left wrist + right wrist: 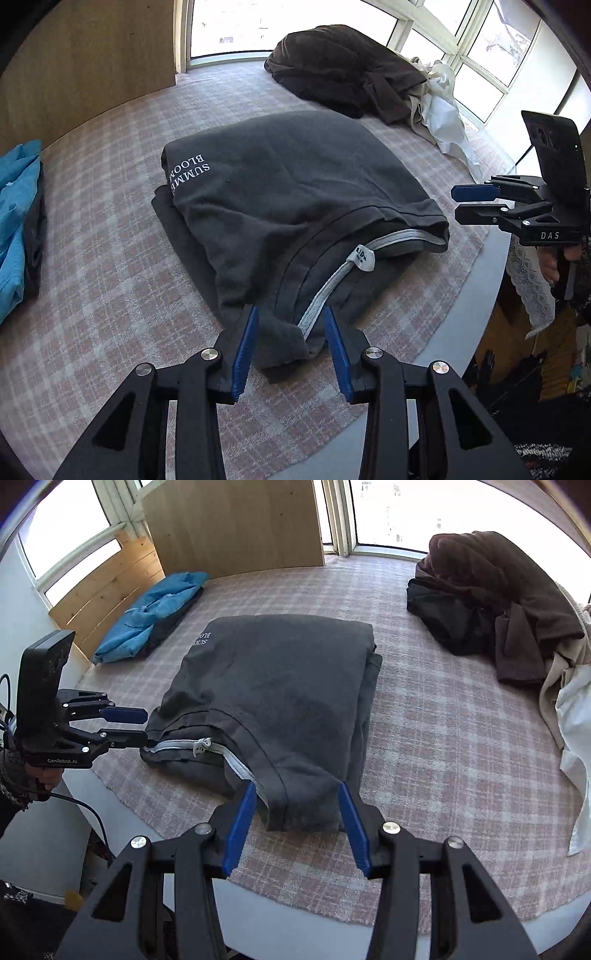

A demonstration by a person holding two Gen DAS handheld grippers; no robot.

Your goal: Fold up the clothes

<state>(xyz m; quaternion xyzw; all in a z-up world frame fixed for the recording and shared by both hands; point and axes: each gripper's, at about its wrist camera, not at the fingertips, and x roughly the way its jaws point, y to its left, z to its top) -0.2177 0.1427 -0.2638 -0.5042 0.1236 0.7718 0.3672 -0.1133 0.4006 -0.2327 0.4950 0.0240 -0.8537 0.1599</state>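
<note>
A folded dark grey shirt (pixel 295 177) (pixel 280 672) with white lettering and a pale grey neck band lies on the pink checked cover (pixel 110 277) (pixel 443 738). My left gripper (pixel 290 314) stands open around the shirt's near left corner; the cloth lies between the blue pads (pixel 245 350) but is not pinched. My right gripper (pixel 296 786) is open in the same way around the near right corner. Each gripper also shows in the other's view, the right gripper (pixel 455 203) and the left gripper (pixel 146 725), both beside the shirt's near edge.
A blue garment (pixel 18 221) (pixel 147 616) lies folded at the left by a wooden board (pixel 236 524). A brown clothes heap (pixel 343 66) (pixel 491 590) and a white cloth (pixel 447 110) (pixel 576 720) sit far right. The table's rounded edge (pixel 443 332) runs just before the grippers.
</note>
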